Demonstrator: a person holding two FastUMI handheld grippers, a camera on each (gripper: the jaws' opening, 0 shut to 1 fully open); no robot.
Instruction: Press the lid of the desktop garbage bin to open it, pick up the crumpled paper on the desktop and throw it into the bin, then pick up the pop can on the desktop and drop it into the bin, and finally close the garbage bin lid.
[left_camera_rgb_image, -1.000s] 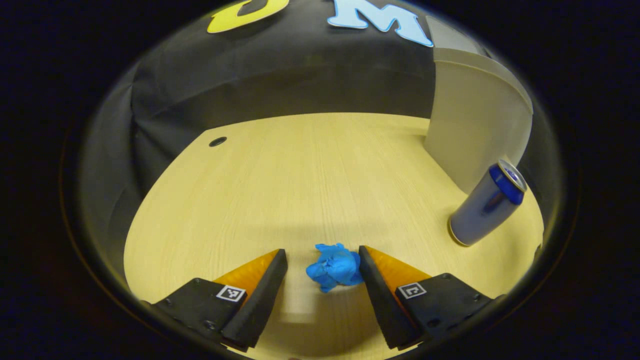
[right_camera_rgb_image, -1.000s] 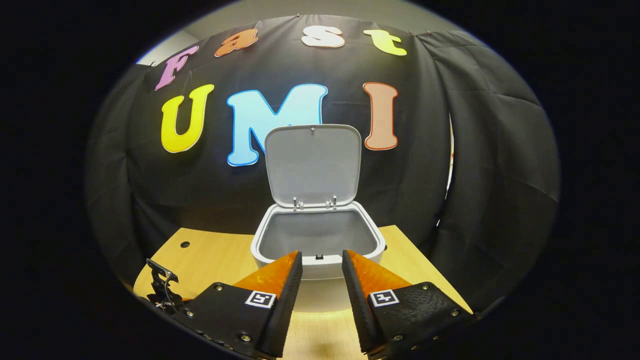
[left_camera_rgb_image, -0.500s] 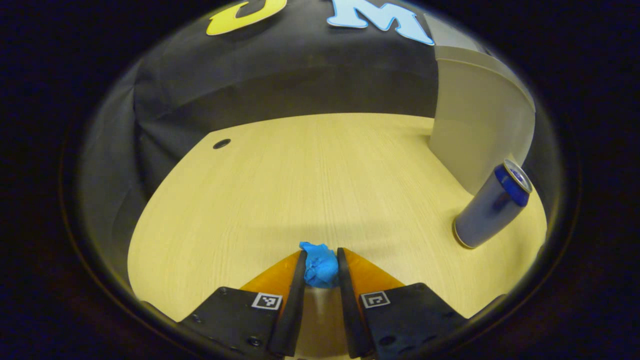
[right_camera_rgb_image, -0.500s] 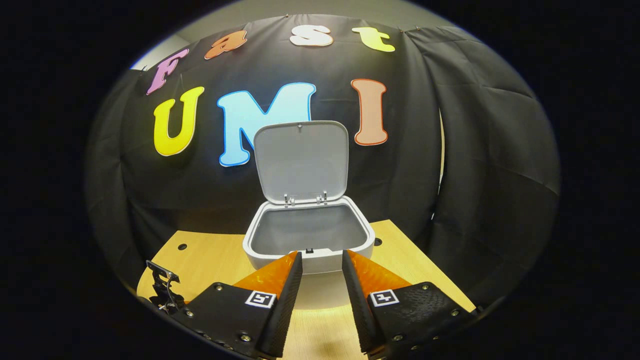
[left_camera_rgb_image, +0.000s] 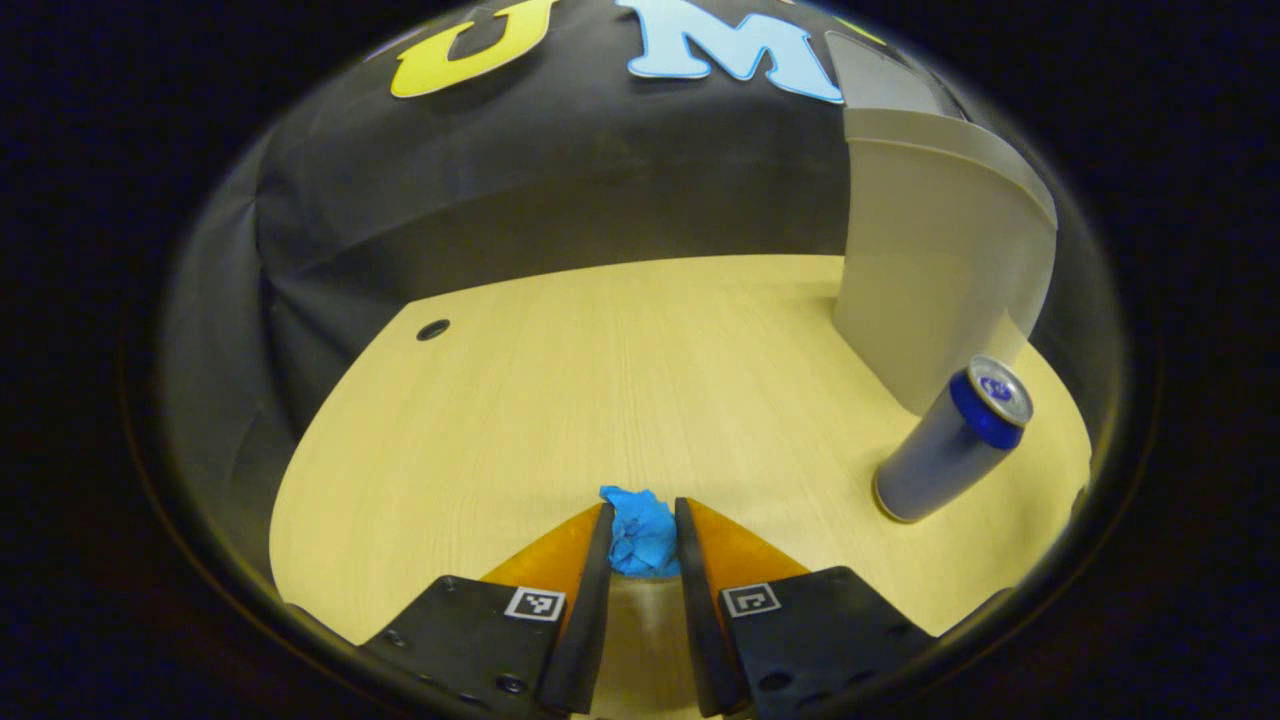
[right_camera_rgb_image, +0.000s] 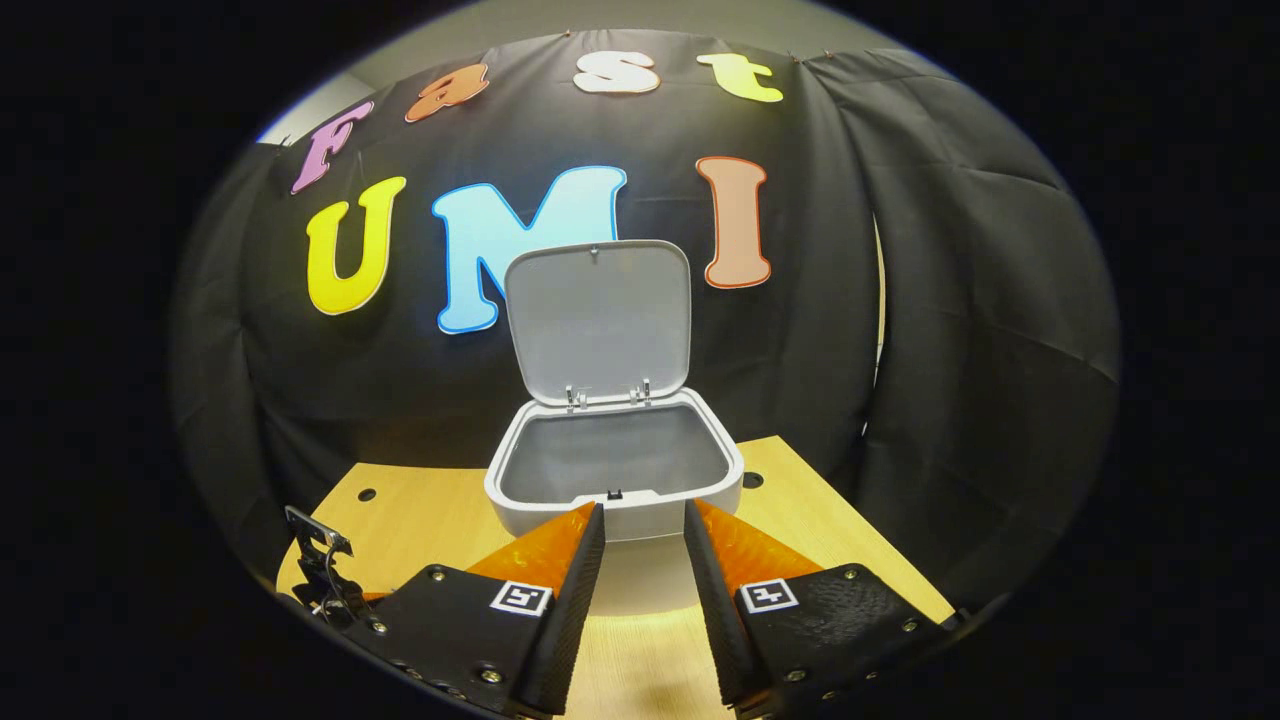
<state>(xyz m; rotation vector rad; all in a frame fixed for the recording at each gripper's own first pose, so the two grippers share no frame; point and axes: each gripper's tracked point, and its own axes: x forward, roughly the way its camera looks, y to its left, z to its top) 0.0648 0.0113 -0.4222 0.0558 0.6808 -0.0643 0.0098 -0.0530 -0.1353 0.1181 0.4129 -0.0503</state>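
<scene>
left gripper view has your left hand-held gripper (left_camera_rgb_image: 640, 535) clamped on the crumpled paper (left_camera_rgb_image: 640, 535) over the table (left_camera_rgb_image: 600, 380); lift clear of the can (left_camera_rgb_image: 945, 440), release above the open bin (right_camera_rgb_image: 615, 475). right hand-held gripper (right_camera_rgb_image: 640, 545) waits slightly parted.

Garbage bin (left_camera_rgb_image: 930, 250) partly off-frame.

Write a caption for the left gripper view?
Left gripper pinches blue crumpled paper above the desk, can standing nearby.

Desk (left_camera_rgb_image: 620, 380) (bin (right_camera_rgb_image: 615, 500), can (left_camera_rgb_image: 945, 440))
</scene>
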